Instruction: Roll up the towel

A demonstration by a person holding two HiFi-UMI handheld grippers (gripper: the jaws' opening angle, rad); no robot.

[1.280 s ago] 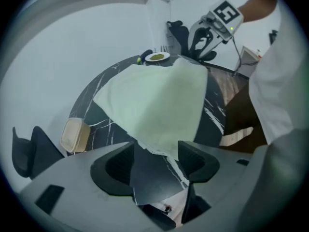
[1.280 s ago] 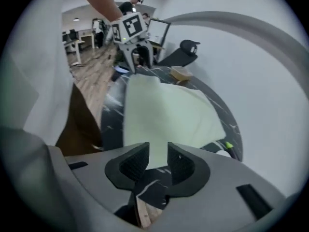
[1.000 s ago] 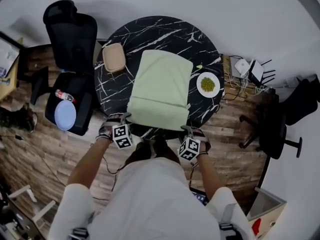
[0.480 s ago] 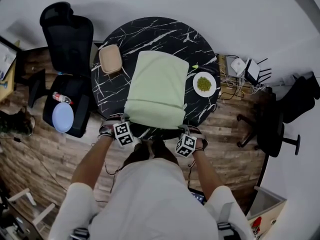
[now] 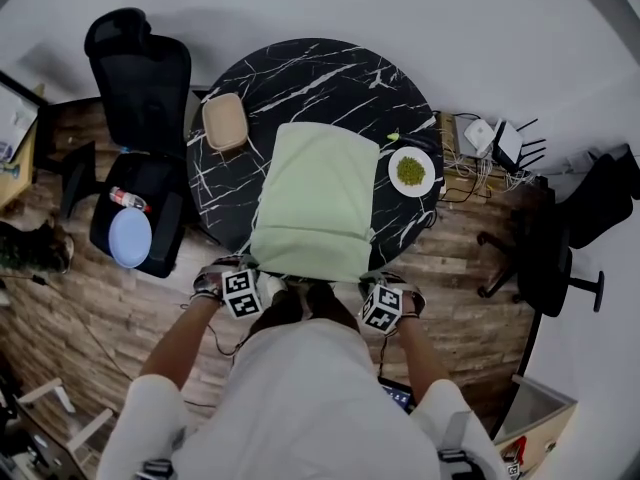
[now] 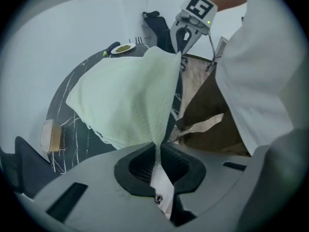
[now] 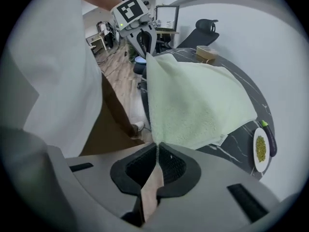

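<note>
The left gripper [image 6: 157, 150] and the right gripper [image 7: 157, 148] are each pinching a corner of the pale green towel [image 5: 318, 193] between nearly closed jaws.

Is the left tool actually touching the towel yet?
Touching. The left gripper view shows the left tool with its jaws pinched shut on the near edge of the towel.

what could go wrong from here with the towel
The left tool and right tool each pinch only a thin corner of the towel; a tug could slip it free.
The near edge is held beyond the table rim, so the roll may start loose or crooked.
The plate sits close to the towel's right side; dragging could nudge it.
</note>
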